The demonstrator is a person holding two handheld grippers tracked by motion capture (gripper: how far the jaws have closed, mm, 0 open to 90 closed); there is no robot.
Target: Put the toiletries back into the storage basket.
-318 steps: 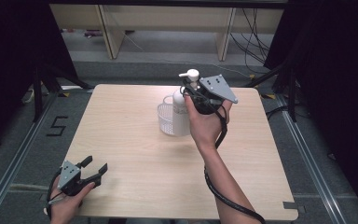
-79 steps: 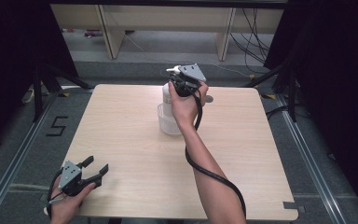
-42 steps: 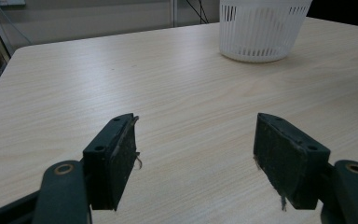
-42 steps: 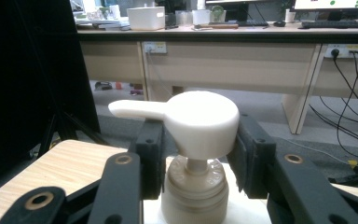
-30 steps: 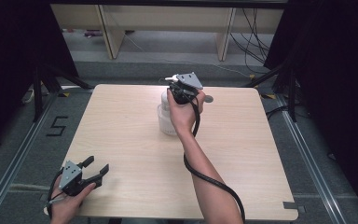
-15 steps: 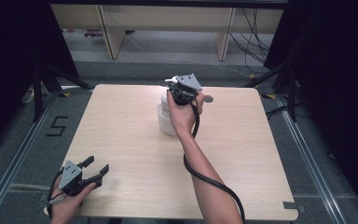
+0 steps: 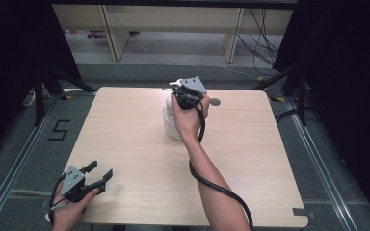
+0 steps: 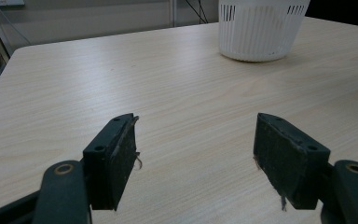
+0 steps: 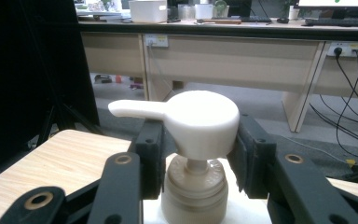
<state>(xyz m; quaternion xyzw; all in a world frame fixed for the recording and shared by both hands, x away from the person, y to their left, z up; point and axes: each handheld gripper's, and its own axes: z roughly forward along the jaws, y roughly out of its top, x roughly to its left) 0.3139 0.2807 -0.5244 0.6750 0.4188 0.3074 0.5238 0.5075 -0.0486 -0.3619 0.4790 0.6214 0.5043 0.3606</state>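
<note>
While you've been carrying that pump bottle (image 9: 193,154) across, the big change is where it sits; about ten seconds back you had it up in the air off to the right of the white slotted basket (image 8: 259,29), and now your right gripper (image 7: 187,95) has it directly over the basket at the far middle of the table (image 7: 125,144); over the last second or so it's barely shifted at all, so it looks like you've lined it up and paused. Your right gripper's jaws are clamped on either side of the white pump head, pads pressing on it, spout sticking out to the left in the right gripper view; I can't tell whether the bottle's base is touching the basket floor yet, your hand hides it. Your left gripper (image 7: 92,175) hasn't budged from the near left corner, jaws spread apart with nothing between them; my guess is what's left is lowering and letting go.
</note>
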